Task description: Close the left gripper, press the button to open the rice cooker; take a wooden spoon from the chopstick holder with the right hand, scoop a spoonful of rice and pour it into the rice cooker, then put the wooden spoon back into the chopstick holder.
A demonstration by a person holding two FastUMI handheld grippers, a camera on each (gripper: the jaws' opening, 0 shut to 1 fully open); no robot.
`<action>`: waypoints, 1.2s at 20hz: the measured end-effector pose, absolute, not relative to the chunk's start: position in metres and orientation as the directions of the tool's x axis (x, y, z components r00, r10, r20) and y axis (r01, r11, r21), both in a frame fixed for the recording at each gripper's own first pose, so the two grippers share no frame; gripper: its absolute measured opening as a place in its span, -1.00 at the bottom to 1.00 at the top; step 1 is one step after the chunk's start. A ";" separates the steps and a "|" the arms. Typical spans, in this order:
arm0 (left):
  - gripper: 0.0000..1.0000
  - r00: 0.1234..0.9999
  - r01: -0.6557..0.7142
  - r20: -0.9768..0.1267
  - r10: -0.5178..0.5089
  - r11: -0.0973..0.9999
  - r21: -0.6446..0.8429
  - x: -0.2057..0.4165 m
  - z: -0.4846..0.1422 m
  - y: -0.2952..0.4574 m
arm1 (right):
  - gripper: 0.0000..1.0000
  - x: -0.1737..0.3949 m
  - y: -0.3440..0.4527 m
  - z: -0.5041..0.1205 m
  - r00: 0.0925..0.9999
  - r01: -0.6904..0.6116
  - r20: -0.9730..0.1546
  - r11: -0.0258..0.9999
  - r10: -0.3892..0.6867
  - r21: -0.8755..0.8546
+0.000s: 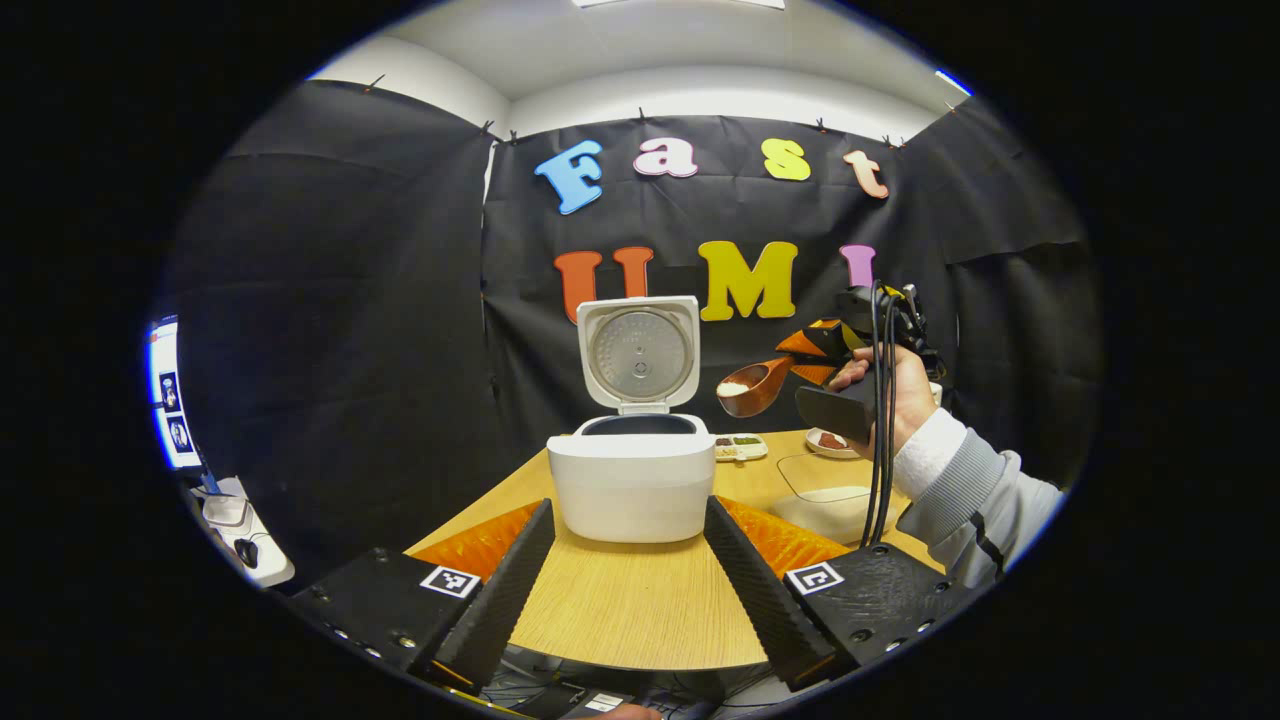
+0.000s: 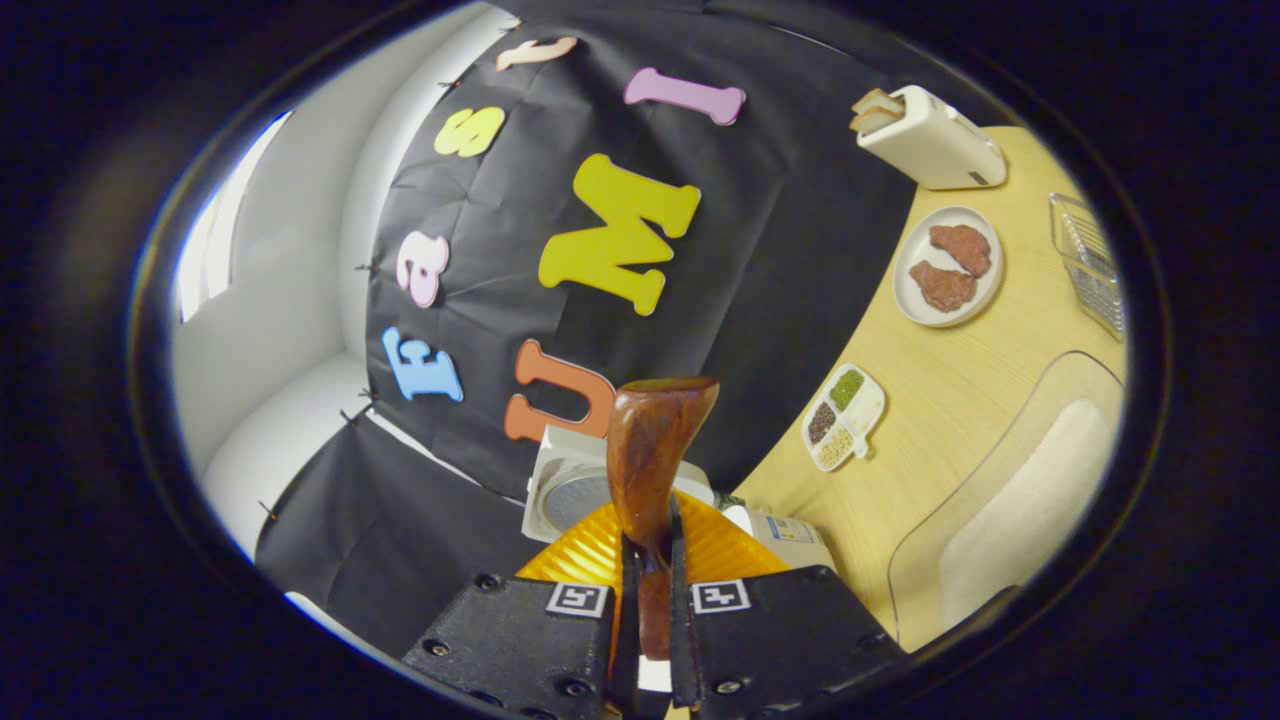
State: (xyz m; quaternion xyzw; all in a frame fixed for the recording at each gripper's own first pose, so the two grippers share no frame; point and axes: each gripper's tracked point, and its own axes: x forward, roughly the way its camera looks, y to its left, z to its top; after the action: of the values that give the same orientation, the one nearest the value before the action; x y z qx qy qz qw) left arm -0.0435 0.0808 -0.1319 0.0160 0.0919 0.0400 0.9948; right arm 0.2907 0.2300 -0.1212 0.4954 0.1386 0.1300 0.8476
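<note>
Right claw (image 2: 650, 590) clamped on wooden spoon (image 1: 757, 387) handle, right of open rice cooker (image 1: 635, 480). Spoon stiff, light; loose rice spills if tilted. Left claw (image 1: 630, 575) apart.

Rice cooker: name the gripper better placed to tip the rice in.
Right gripper: it grips the wooden spoon, loaded with rice, beside the open rice cooker. Left gripper is open, empty.
</note>
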 end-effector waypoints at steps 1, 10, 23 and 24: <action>0.92 0.978 -0.087 -0.186 0.091 0.996 0.027 -0.043 -0.135 0.086 | -0.66 0.298 0.240 -0.117 0.928 -0.100 -0.106 0.511 0.358 0.854; 0.92 0.971 -0.134 -0.198 0.138 0.990 0.031 -0.042 -0.139 0.104 | -0.66 0.362 0.310 -0.133 0.947 -0.164 -0.158 0.845 0.279 0.509; 0.91 0.968 -0.133 -0.211 0.137 0.991 0.032 -0.037 -0.143 0.101 | -0.64 0.361 0.361 -0.162 0.923 -0.366 -0.194 0.914 0.332 -0.175; 0.92 0.968 -0.129 -0.210 0.134 0.991 0.034 -0.038 -0.143 0.099 | -0.63 0.359 0.363 -0.162 0.923 -0.370 -0.192 0.903 0.332 -0.219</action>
State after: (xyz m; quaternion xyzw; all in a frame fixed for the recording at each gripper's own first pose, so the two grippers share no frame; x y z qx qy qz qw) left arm -0.0378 0.0991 -0.1433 0.0102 0.1067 0.0662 0.9920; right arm 0.3590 0.3634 -0.1622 -0.1263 0.0753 0.1806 0.9725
